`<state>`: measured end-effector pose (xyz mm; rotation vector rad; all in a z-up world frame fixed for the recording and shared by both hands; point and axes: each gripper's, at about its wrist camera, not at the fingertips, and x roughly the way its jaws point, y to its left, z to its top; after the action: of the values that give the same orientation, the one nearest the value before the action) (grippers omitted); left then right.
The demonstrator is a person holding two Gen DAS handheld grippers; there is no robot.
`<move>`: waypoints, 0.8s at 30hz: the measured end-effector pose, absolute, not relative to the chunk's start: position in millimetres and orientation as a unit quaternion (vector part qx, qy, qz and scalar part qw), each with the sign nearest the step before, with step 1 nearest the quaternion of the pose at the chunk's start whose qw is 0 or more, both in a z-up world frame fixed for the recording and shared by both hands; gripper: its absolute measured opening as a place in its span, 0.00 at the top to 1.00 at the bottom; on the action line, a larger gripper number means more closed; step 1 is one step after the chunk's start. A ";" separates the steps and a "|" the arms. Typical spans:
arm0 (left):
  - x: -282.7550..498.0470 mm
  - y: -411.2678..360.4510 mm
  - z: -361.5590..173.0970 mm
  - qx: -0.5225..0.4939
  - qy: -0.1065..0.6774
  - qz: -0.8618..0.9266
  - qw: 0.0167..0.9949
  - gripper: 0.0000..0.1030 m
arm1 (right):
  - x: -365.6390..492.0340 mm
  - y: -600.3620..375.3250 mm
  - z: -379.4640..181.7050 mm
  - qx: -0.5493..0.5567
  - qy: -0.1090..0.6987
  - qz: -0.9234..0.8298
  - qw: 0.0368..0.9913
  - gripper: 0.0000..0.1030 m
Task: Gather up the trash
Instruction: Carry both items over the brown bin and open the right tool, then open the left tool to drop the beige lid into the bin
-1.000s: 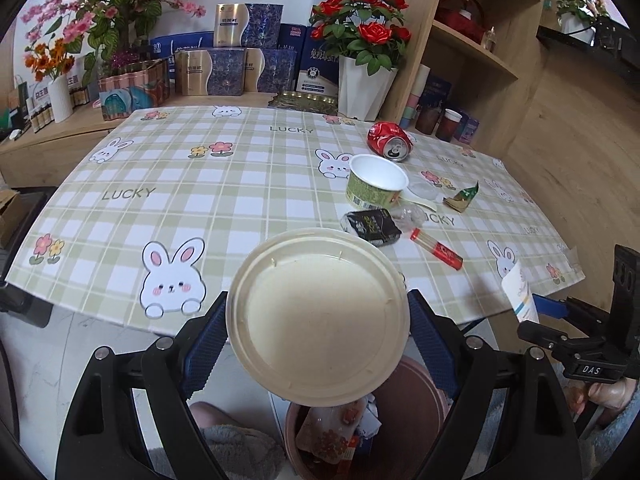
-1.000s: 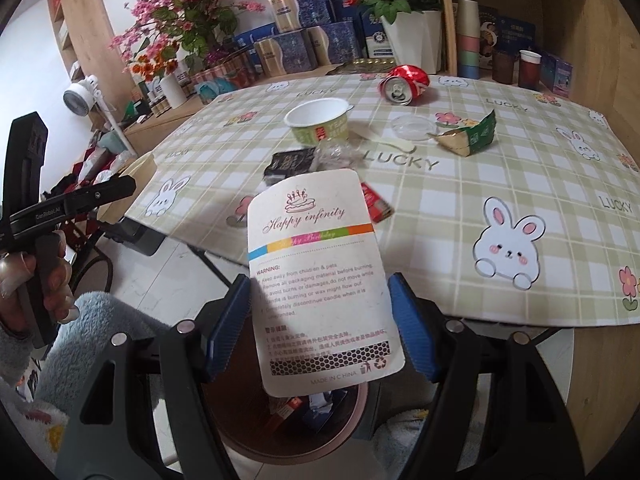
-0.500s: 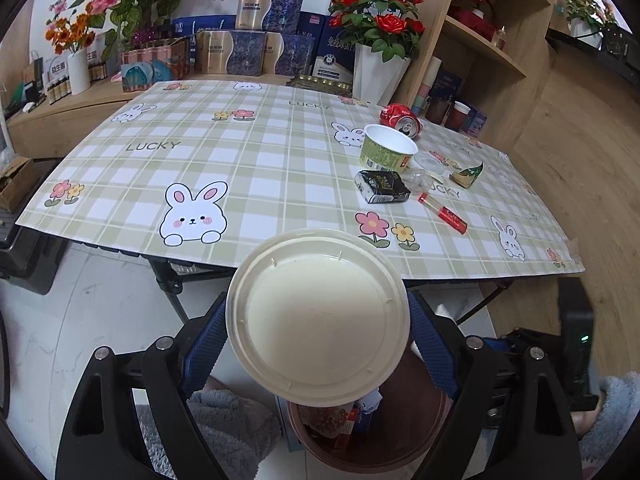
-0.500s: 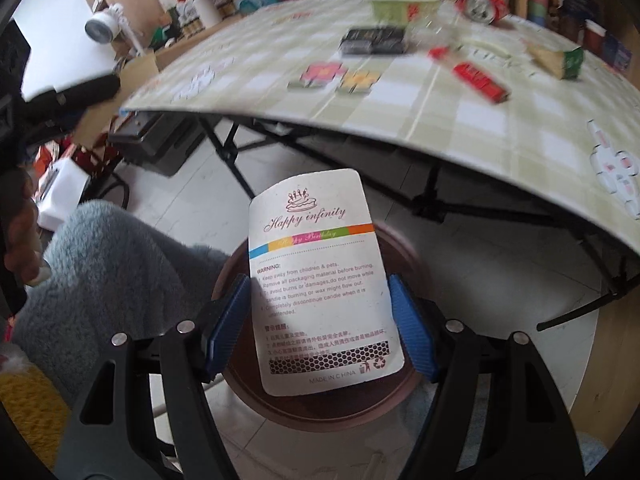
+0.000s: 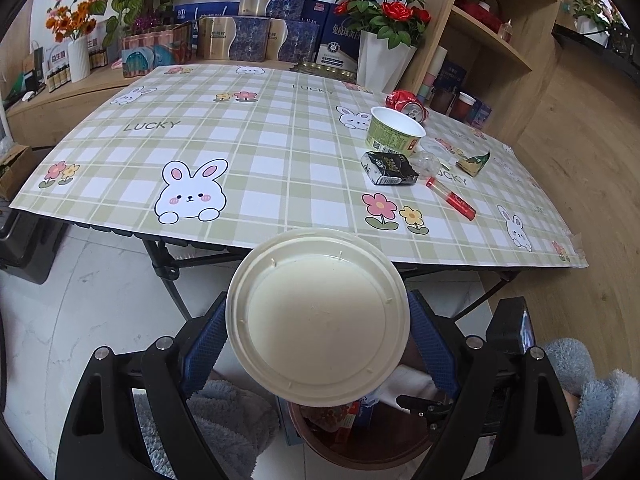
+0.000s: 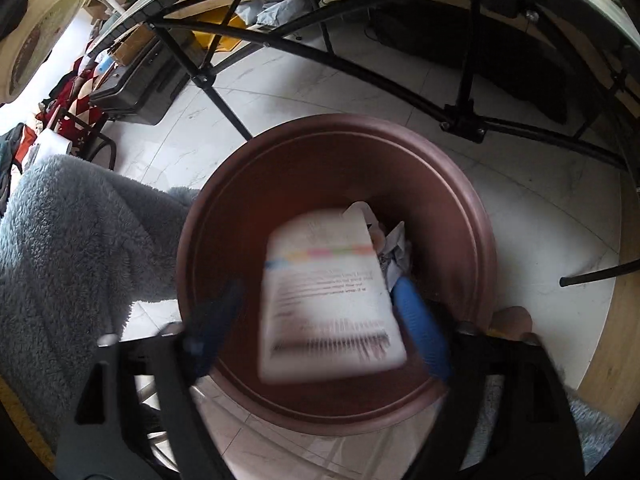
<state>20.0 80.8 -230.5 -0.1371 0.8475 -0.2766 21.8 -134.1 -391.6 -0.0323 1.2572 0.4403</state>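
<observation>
Holding a round cream lid (image 5: 318, 316) by its rim, the left gripper (image 5: 318, 328) has its blue-padded fingers (image 5: 206, 340) pressed against the lid's two sides, above the near edge of a brown bin (image 5: 360, 446) that stands on the floor in front of the worktop (image 5: 248, 128). Seen from the right wrist, the right gripper (image 6: 316, 320) points steeply down into the same bin (image 6: 472, 220); its fingers (image 6: 420, 328) have just been opening and now stand apart. A white printed card (image 6: 328, 296), blurred, lies between them over the bin's mouth; the right pad sits just beside its edge, but whether it touches cannot be told, and the left pad stands clear of it. Crumpled waste (image 6: 394, 252) lies at the bottom of the bin. On the checked worktop remain a green paper bowl (image 5: 394, 132), a crushed red can (image 5: 406, 104), a black packet (image 5: 388, 168), a red tube (image 5: 452, 198) and a green wrapper (image 5: 474, 162), grouped near the right side. A person's fleece-clad leg (image 6: 68, 240) is just beside the bin on the left.
</observation>
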 end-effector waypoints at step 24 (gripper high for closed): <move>18.2 2.6 -295.5 0.063 0.470 -0.237 0.848 0.19 | 19.4 -217.1 -223.0 0.001 0.384 0.119 0.916 0.06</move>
<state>18.2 2.6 -295.5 0.1329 0.9919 -0.5005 19.4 -217.1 -223.0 0.0021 0.7901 0.2440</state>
